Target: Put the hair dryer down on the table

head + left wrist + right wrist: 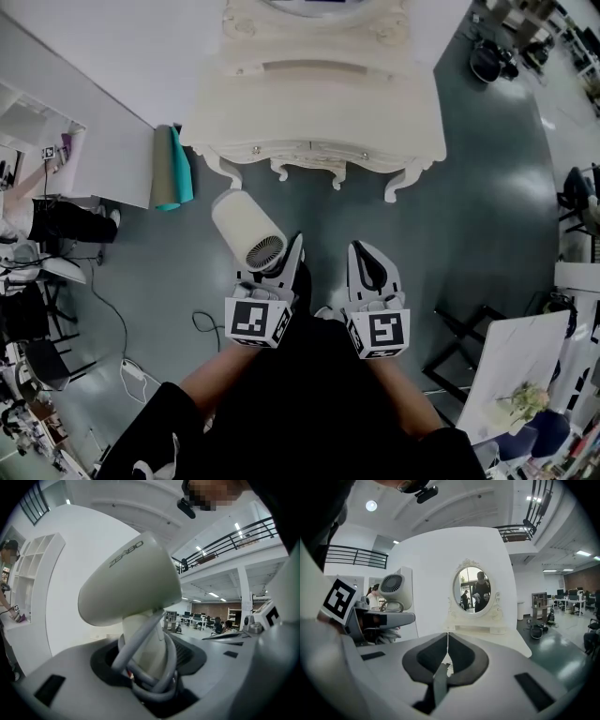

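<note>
Left gripper (289, 258) pinching the hair dryer (246, 228) by its cord-wrapped handle, barrel above the jaws, right gripper (447, 641) just beside, pressed together, empty, white table (319, 112) ahead of both.

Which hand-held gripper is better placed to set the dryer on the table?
Left. The left hand-held gripper holds the dryer by its handle, facing the table; the right hand-held gripper is shut and empty.
</note>
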Demonstrator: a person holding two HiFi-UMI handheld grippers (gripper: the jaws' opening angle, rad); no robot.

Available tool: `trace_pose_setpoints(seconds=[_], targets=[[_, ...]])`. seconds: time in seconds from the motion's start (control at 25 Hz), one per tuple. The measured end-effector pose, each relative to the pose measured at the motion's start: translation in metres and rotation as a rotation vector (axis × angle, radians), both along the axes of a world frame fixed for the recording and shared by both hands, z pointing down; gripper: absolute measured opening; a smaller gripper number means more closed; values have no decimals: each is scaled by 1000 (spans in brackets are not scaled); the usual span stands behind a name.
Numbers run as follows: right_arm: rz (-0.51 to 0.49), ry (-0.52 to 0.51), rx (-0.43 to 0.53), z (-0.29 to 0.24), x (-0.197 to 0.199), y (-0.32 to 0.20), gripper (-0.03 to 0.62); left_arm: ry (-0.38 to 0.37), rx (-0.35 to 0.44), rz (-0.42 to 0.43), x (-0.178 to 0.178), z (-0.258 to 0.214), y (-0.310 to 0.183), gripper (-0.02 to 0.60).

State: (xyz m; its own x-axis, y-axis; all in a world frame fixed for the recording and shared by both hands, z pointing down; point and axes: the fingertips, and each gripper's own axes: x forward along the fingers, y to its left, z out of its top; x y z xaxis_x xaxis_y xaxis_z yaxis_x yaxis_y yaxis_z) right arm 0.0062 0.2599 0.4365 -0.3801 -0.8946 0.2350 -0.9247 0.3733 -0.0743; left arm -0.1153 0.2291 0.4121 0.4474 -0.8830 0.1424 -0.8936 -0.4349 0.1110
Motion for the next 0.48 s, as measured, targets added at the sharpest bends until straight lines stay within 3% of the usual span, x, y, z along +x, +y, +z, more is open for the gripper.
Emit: trace_pose_setpoints(seconds=[0.48], targets=[[49, 28, -41, -1, -42, -144, 19, 30, -49, 79, -39, 6, -137, 232]])
